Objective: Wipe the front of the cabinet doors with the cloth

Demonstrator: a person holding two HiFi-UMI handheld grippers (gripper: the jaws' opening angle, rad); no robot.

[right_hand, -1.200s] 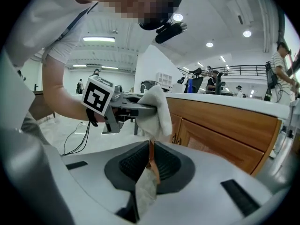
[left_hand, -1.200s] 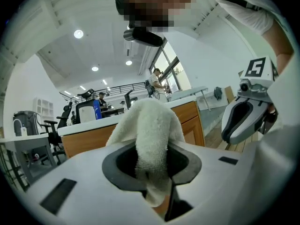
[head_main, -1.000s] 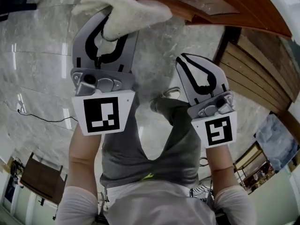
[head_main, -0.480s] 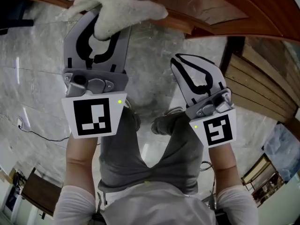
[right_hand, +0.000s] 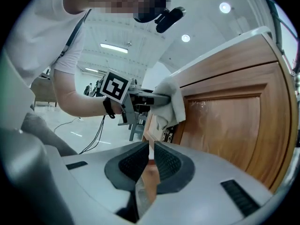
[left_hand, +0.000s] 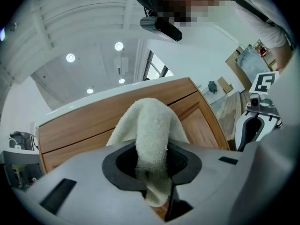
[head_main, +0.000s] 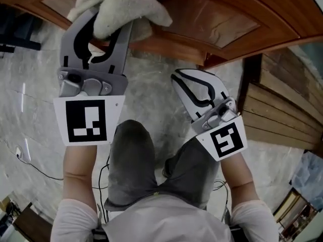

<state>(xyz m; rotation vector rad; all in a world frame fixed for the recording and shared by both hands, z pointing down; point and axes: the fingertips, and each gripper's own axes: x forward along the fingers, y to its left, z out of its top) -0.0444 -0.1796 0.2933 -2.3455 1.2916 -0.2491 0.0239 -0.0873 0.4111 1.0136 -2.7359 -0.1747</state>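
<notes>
Head view: the left gripper (head_main: pixel 107 26) reaches forward and up to the brown wooden panelled cabinet door (head_main: pixel 212 19). The fluffy cream terry cloth (head_main: pixel 121 6) is bunched over its tips and lies across the door's lower rail. The right gripper (head_main: pixel 177 76) sits lower and nearer the body, apart from the door, above the grey marble-look floor (head_main: pixel 30 84).
Left gripper view: only here is the grip plain. A fold of the cloth runs down between the two dark pads, which are clamped on it, and the rest swells up in front of the door. Round ceiling lights (left_hand: pixel 70 57) show above.
Right gripper view: its ribbed pads stand together but for a hairline slit, with nothing held between them. From this side the cloth is seen draped over the left gripper's nose and appears to touch the door's frame, a contact the head view does not settle.
Arms: both forearms are bare below white sleeves (head_main: pixel 75 216) and stretched forward, the left one further out. A black band (right_hand: pixel 108 108) circles the left wrist, seen only in the right gripper view.
Markings: each gripper carries a white cube with a black-and-white square marker (head_main: pixel 87 120), a pattern of blocks rather than letters.
Cloth: in the left gripper, at the door's front.
</notes>
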